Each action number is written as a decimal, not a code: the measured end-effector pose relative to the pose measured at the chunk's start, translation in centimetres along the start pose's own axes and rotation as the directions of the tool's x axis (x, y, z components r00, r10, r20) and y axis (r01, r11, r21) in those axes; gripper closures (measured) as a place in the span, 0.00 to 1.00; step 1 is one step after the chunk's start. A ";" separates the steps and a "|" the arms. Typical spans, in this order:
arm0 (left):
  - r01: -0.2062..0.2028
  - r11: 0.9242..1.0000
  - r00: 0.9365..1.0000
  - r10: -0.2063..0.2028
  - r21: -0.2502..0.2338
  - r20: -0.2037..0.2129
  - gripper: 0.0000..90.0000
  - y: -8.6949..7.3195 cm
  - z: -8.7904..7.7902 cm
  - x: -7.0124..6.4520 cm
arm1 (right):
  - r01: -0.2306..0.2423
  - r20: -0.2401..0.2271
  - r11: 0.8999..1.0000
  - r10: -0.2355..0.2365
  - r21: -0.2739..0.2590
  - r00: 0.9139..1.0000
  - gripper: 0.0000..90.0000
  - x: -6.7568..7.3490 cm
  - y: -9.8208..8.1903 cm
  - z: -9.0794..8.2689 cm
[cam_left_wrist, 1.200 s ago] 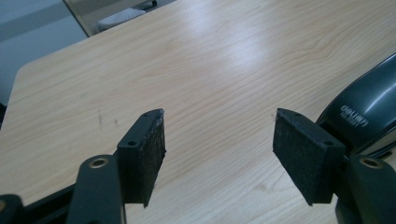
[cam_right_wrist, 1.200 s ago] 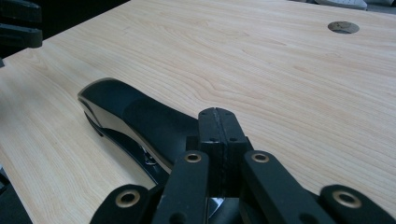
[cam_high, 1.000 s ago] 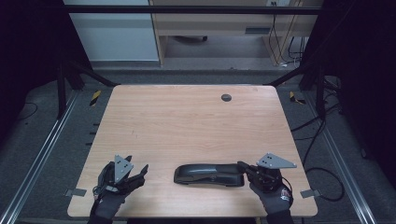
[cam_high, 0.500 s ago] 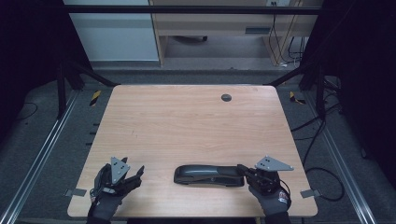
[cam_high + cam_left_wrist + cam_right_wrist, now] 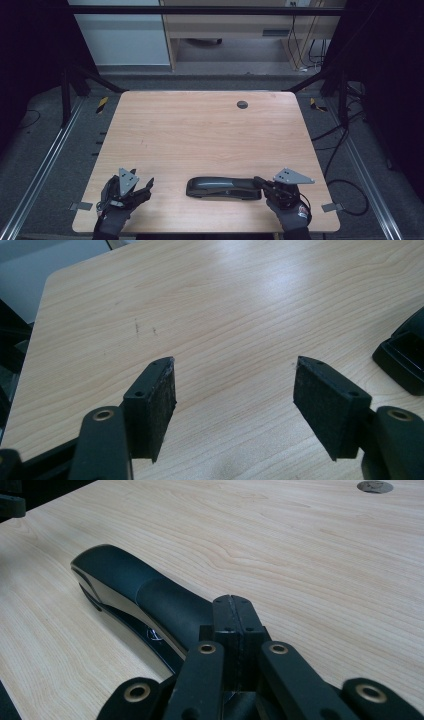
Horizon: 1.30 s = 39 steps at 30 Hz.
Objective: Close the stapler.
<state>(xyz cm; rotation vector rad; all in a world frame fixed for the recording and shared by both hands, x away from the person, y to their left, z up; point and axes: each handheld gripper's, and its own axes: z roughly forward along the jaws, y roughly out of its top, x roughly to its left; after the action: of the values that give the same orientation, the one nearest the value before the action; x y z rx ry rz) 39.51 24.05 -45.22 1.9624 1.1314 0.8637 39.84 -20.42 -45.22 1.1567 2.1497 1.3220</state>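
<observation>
Just ahead of the right claw [image 5: 261,183], whose jaws are pressing fully together on nothing, the long black plastic stapler [image 5: 223,187] is lying flat, apparently being nudged; the left claw [image 5: 234,390] is waiting wide open, empty.

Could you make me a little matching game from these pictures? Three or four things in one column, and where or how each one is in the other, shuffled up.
Things:
1. left gripper
2. right gripper
3. black stapler
4. round grey cap

States or places:
A. lies flat near the table's front edge
B. jaws pressed together
C. set into the wood at the table's far side
D. jaws wide apart over bare wood

Pairs: 1-D, 2-B, 3-A, 4-C
</observation>
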 end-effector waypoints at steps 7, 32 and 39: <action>-0.004 1.000 1.000 0.004 0.007 -0.001 0.36 0.0 0.2 0.0 | 0.027 0.018 0.999 -0.027 0.017 0.999 1.00 0.3 0.0 0.1; 0.000 0.999 1.000 0.000 0.037 0.015 0.36 -0.5 1.1 0.7 | -0.059 0.144 0.993 0.073 -0.100 0.987 0.59 -3.5 0.0 -2.3; 0.001 0.999 1.000 -0.002 0.048 0.020 0.35 -0.9 1.8 1.3 | -0.107 0.266 0.994 0.112 -0.032 0.957 0.44 -6.2 -1.4 -2.6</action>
<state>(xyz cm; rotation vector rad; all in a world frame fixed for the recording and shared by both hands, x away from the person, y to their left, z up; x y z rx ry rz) 41.14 25.15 -46.65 2.0042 1.1513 0.8212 41.18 -27.19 -45.81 1.3788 1.9014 1.1499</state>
